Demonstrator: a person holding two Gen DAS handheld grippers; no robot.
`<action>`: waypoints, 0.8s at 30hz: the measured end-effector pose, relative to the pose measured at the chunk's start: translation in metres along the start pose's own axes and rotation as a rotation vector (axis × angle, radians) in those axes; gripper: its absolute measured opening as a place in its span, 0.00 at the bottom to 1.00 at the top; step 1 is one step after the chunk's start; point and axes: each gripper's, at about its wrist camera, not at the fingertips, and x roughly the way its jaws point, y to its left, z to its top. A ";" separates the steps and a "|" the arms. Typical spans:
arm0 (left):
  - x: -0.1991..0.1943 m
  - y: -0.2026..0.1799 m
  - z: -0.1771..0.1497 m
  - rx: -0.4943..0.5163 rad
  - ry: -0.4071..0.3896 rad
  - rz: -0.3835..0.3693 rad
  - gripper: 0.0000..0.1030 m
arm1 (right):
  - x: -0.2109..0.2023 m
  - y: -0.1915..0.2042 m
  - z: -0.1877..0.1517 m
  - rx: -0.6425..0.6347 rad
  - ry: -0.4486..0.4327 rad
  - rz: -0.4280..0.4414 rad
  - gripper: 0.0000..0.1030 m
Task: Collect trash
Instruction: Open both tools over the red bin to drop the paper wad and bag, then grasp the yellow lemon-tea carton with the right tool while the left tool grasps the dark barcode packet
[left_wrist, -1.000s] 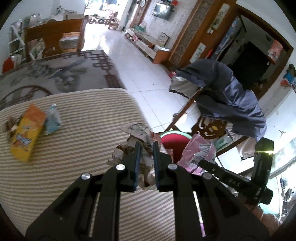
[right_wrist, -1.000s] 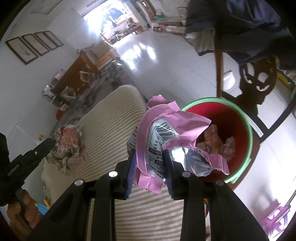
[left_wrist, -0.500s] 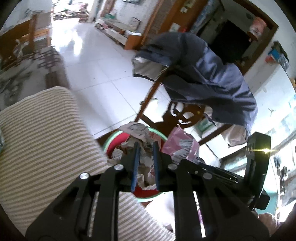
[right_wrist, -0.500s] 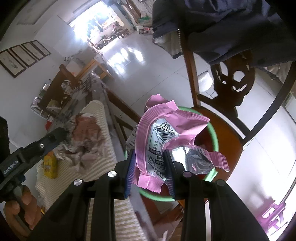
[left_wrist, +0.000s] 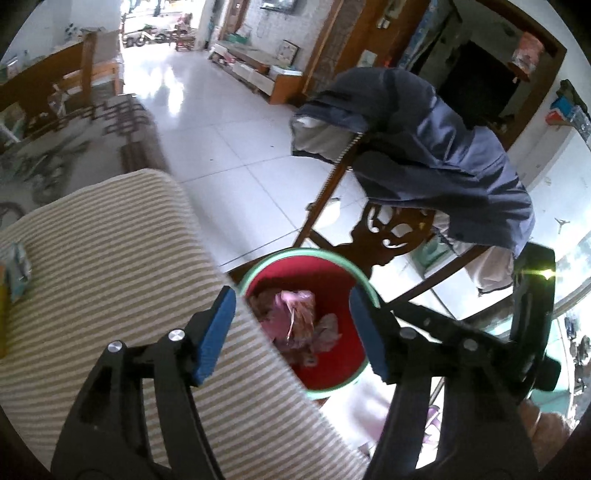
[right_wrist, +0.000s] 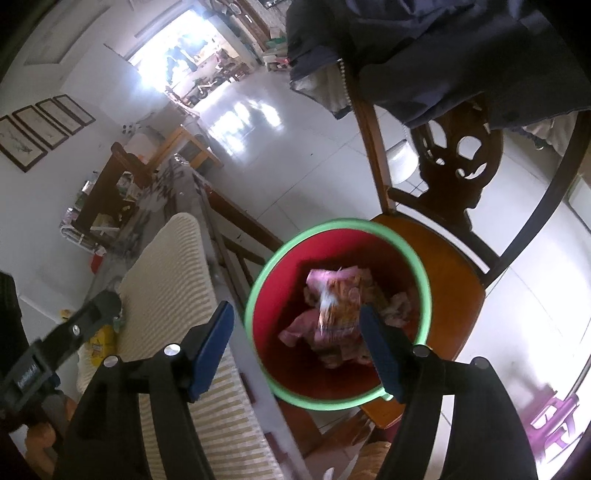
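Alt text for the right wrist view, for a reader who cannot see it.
The right gripper, jaws opening and empty, hangs over a red bin with a green rim that holds crumpled wrappers. The bin stands on a wooden chair beside a striped table.

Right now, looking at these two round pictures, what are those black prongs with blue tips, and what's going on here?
Each picture comes from a fisheye camera riding on a handheld gripper, one in each of a person's hands. The left gripper and right gripper have black fingers with blue pads, and both sets of jaws are opening with nothing between them. Below sits a red bucket with a green rim, on a wooden chair beside a striped cushion. A pink wrapper and crumpled paper lie in the bucket. More litter lies on the cushion's far edge.
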 end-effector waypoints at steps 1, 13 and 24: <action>-0.005 0.007 -0.004 -0.007 0.000 0.014 0.59 | 0.001 0.006 -0.002 -0.008 0.005 0.005 0.67; -0.091 0.142 -0.057 -0.258 -0.089 0.214 0.60 | 0.053 0.139 -0.038 -0.162 0.133 0.152 0.67; -0.178 0.262 -0.120 -0.424 -0.123 0.310 0.61 | 0.156 0.321 -0.083 -0.189 0.291 0.295 0.73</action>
